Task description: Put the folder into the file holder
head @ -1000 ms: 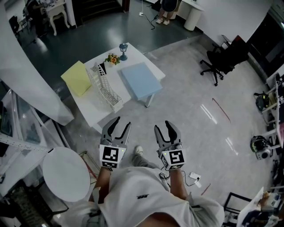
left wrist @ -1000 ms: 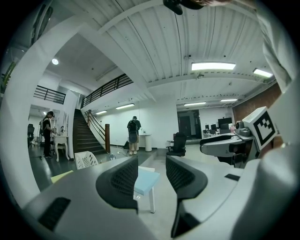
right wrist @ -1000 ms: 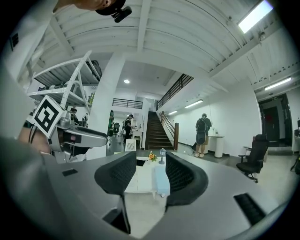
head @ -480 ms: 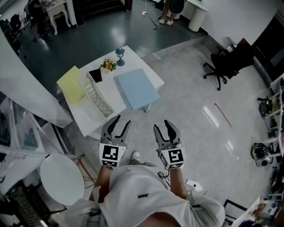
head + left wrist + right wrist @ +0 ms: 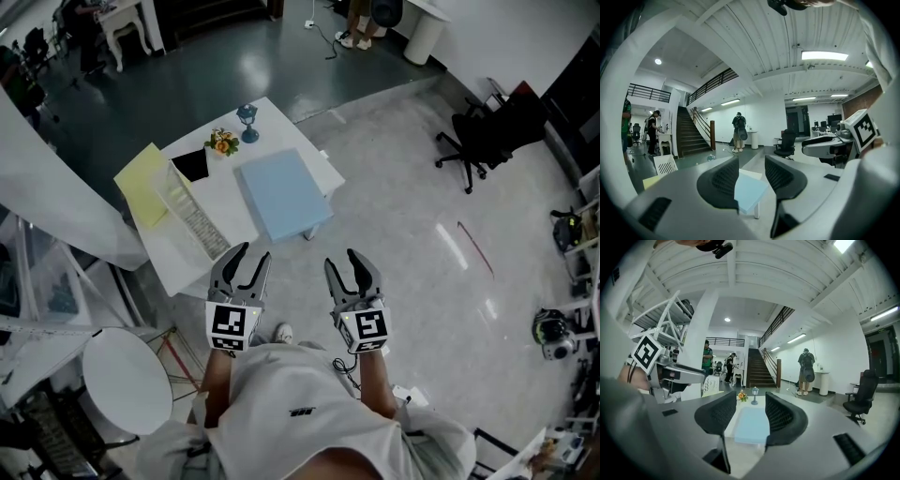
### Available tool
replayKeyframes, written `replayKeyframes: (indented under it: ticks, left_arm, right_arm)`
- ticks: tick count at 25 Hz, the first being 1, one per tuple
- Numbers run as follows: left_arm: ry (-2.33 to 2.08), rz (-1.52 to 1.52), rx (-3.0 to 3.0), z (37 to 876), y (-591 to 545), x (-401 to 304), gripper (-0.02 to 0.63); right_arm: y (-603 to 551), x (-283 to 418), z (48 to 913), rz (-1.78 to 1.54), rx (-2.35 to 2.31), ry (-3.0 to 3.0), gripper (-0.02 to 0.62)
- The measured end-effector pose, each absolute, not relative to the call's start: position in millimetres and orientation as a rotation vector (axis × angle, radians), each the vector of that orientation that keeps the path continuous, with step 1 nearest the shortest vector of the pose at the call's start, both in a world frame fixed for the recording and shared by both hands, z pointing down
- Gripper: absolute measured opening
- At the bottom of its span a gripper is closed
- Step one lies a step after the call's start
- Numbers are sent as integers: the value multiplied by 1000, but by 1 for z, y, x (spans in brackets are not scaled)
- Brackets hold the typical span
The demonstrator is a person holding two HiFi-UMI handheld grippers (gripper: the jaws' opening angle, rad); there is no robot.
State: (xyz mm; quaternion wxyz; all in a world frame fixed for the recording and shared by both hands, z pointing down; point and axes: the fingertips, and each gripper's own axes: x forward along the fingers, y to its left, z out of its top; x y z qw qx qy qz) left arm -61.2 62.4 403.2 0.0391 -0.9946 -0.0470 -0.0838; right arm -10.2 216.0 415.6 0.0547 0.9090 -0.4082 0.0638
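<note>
A light blue folder [image 5: 281,195] lies flat on the right half of a low white table [image 5: 172,261] ahead of me. It also shows between the jaws in the left gripper view, blue folder [image 5: 750,193], and in the right gripper view, blue folder [image 5: 752,425], still far off. A white wire file holder [image 5: 193,219] stands on the table's left part, with a yellow folder [image 5: 141,183] beside it. My left gripper [image 5: 253,253] is open and empty, its jaws closing slightly. My right gripper [image 5: 342,262] is open and empty. Both hang in the air short of the table.
On the table's far end stand a small flower pot [image 5: 223,142], a blue goblet [image 5: 247,117] and a black flat item [image 5: 192,166]. A round white table [image 5: 127,375] is at my lower left. A black office chair [image 5: 478,141] stands to the right. A person [image 5: 738,131] stands far off.
The table has slid left and slightly closer in the head view. The left gripper's jaws have narrowed a little; both grippers keep about the same place in the view.
</note>
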Motion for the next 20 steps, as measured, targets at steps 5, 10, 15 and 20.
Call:
replayKeyframes:
  ticks: [5,10,15,20]
  left_arm:
    - [-142,-262,-3040,407,61,-40,186]
    - [-162,-268,-3043,412,59,-18,184]
    - [-182,-268,-3051,418,54,9,184]
    - [-194,-264,-3057,421,42,43,183]
  right_arm:
    - [213,8,421,203,2765,-1245,195]
    - [209,23,423,210,2770,-1236,195]
    - [202,43,429,227,2767,-1227,195]
    - [185,72,432,239,2762,-1223,195]
